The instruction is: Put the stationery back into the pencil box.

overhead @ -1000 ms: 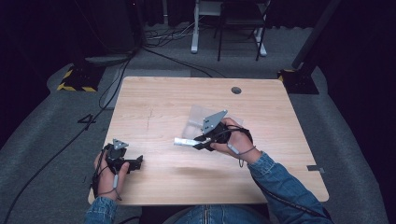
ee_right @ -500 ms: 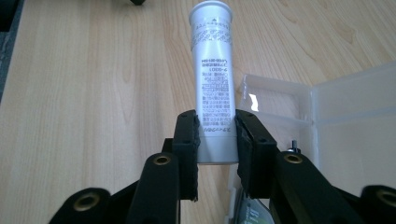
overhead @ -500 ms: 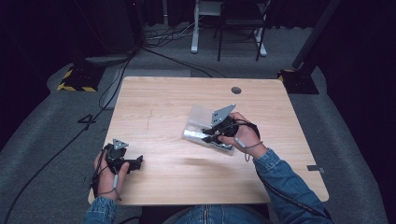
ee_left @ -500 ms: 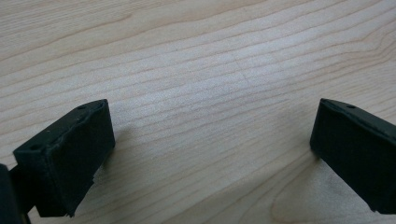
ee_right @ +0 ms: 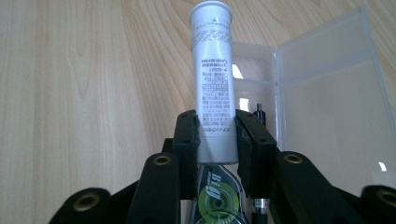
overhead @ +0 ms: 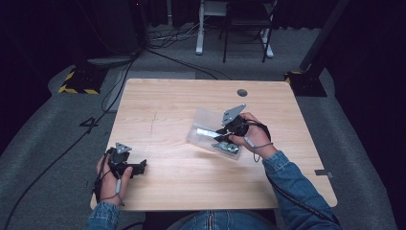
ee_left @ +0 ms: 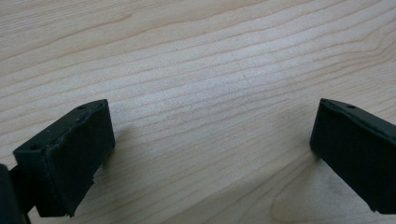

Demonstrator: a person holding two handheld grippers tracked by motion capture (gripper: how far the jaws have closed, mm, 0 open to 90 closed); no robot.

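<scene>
The table [overhead: 158, 105] is viewed from above and behind the person, facing forward and down. Bare wood is seen very close along the left gripper's jaws. The tube [ee_right: 212, 74] and box [ee_right: 327, 107], centre-right in the high view, are seen close along the right gripper's jaws.

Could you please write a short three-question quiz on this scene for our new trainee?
1. True or false: the right gripper is shut on the white cylindrical plastic tube.
2. How do the left gripper's jaws stand? A) open over bare wood B) shut on a pen C) shut on a lid
3. What lies on the light wooden table beside the right gripper, with its lid swung open?

Key
1. True: both pads press the tube's sides.
2. A: they stand wide apart with nothing between them.
3. The clear plastic hinged case; a tape dispenser with a green wheel lies under the gripper.
</scene>
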